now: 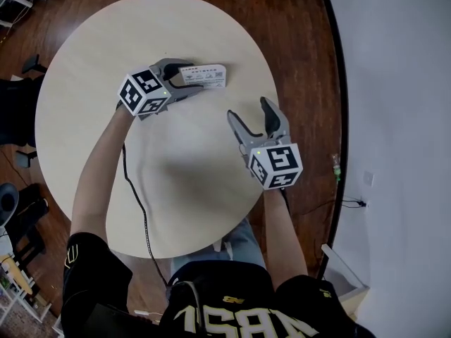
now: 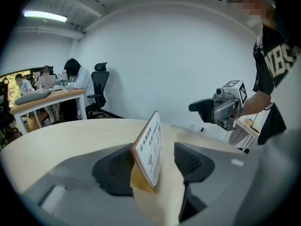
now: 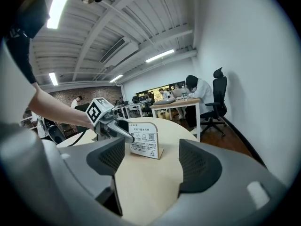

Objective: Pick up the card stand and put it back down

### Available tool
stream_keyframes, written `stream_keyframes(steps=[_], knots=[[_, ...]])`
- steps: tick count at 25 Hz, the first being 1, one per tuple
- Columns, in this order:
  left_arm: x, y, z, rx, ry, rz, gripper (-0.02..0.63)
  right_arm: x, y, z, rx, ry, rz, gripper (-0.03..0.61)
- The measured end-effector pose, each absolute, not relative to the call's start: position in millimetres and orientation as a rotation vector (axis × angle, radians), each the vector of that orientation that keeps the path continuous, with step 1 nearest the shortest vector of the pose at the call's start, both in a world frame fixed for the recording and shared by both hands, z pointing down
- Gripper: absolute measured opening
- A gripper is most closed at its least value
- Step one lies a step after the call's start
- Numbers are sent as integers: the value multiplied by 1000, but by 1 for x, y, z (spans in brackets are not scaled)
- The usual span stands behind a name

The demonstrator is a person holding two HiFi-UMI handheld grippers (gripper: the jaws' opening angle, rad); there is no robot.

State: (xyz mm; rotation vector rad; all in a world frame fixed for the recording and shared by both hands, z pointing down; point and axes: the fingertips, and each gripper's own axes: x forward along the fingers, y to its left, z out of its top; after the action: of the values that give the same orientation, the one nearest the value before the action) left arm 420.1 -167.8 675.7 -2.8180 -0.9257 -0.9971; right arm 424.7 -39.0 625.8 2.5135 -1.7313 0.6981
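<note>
Your right gripper (image 1: 249,111) is over the counter (image 1: 91,104), its fingers open with nothing between them. Farther out, your left gripper (image 1: 182,80) has open fingers around the card stand (image 1: 208,76), which stands on the counter.

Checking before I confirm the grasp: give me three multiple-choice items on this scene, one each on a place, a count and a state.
1. The card stand is: A) between the right claw's jaws B) between the left claw's jaws C) clear of both claws
2. Card stands on the table: A) three B) two C) one
3. The right claw is: A) open, empty B) shut on the card stand C) shut, jaws together
1 B: the left gripper view shows it between those jaws. 2 C: the head view shows only one. 3 A: its jaws stand apart over bare table.
</note>
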Motion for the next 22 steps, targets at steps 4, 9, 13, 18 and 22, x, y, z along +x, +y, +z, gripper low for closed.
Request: stream_keyframes(steps=[4, 9, 13, 18, 22], knots=[[424, -162, 677, -2844, -923, -995, 207, 428, -40, 622, 2507, -1721, 687, 367], [432, -155, 672, -2949, -891, -952, 72, 433, -38, 612, 2541, -1713, 676, 367], [431, -141, 673, -2987, -931, -953, 15, 434, -38, 603, 2571, -1702, 681, 367], [414, -113, 660, -3025, -1033, -950, 15, 423, -43, 580, 2554, -1722, 642, 367], [397, -103, 629, -2992, -1104, -959, 15, 413, -45, 543, 2540, -1763, 558, 367]])
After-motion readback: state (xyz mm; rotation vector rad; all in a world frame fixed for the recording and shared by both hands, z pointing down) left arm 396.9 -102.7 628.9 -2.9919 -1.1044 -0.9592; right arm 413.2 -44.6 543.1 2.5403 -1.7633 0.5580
